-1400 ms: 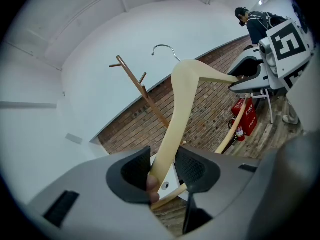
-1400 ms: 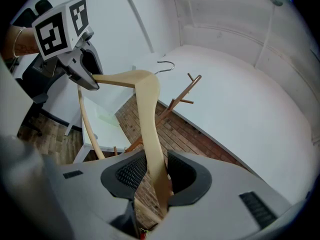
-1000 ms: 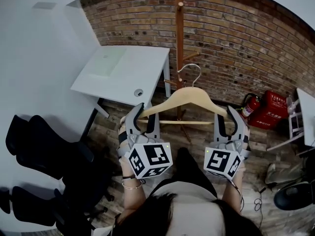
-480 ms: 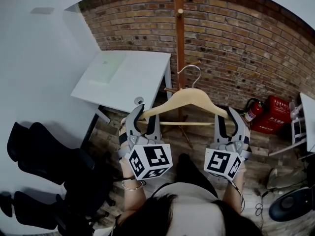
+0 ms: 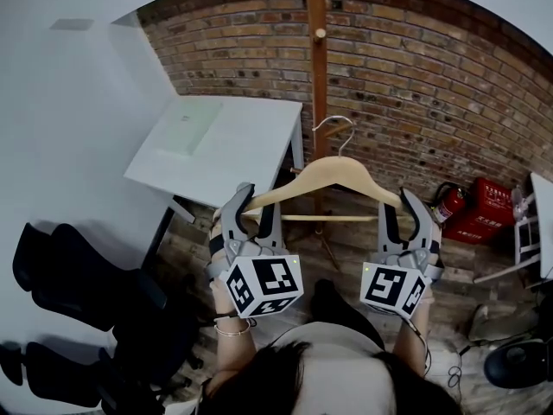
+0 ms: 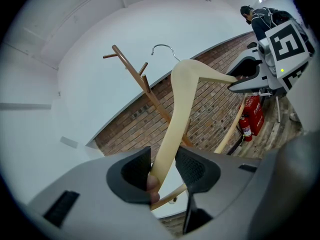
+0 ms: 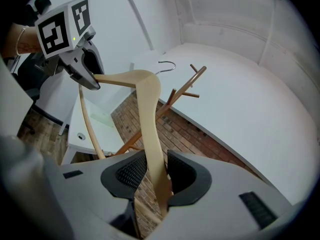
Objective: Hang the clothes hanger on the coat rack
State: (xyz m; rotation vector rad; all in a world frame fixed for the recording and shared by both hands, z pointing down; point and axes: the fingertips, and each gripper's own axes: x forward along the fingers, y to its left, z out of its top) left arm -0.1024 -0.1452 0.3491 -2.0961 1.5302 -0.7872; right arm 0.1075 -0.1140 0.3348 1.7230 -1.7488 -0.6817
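A pale wooden clothes hanger with a metal hook is held level in front of the wooden coat rack. My left gripper is shut on the hanger's left arm. On the hanger's right arm my right gripper is shut. The hook sits just right of the rack's pole, below a peg, and hangs on nothing. In the left gripper view the hook stands near the rack's upper pegs. The right gripper view shows the hook beside the rack's pegs.
A white desk stands left of the rack against the brick wall. Black chairs are at the lower left. A red fire extinguisher and a red box sit on the floor at right, beside a white shelf.
Both grippers have carried the hanger upward and closer to the coat rack; its hook now sits higher along the pole. The grip on each arm is unchanged.
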